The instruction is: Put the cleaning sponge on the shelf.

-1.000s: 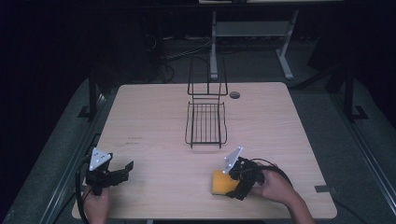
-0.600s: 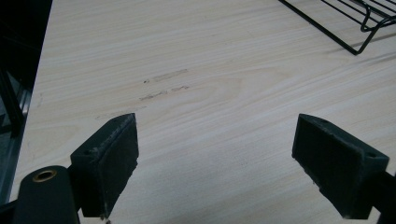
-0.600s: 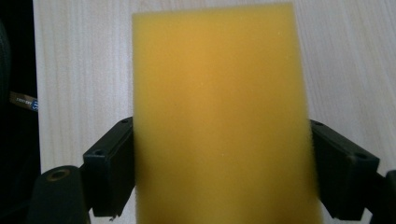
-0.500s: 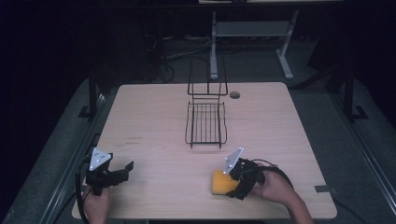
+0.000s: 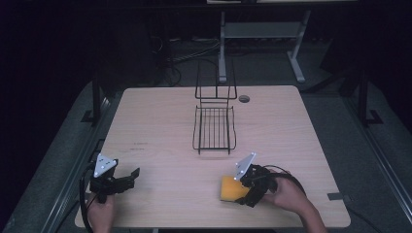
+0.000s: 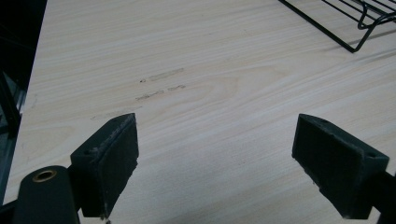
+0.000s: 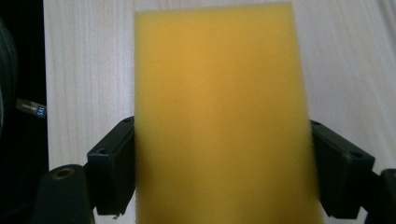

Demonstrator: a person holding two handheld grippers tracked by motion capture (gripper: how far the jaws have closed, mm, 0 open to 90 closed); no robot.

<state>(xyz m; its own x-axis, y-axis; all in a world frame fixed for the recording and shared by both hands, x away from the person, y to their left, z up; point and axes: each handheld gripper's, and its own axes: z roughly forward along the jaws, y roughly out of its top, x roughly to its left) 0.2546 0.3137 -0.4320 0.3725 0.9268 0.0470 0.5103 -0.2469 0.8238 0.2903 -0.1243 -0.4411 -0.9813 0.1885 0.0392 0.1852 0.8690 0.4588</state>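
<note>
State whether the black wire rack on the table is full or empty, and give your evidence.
Empty. In the high view the wire rack has bare table showing through its bars, and the yellow sponge sits apart, between the right gripper's jaws.

A small dark tag [image 7: 31, 108] at the left of the right gripper view carries white lettering too small to read.

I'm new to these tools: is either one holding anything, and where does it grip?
The right gripper holds a yellow sponge, its jaws pressed on the sponge's two long sides near one end. The left gripper is open, holding nothing.
</note>
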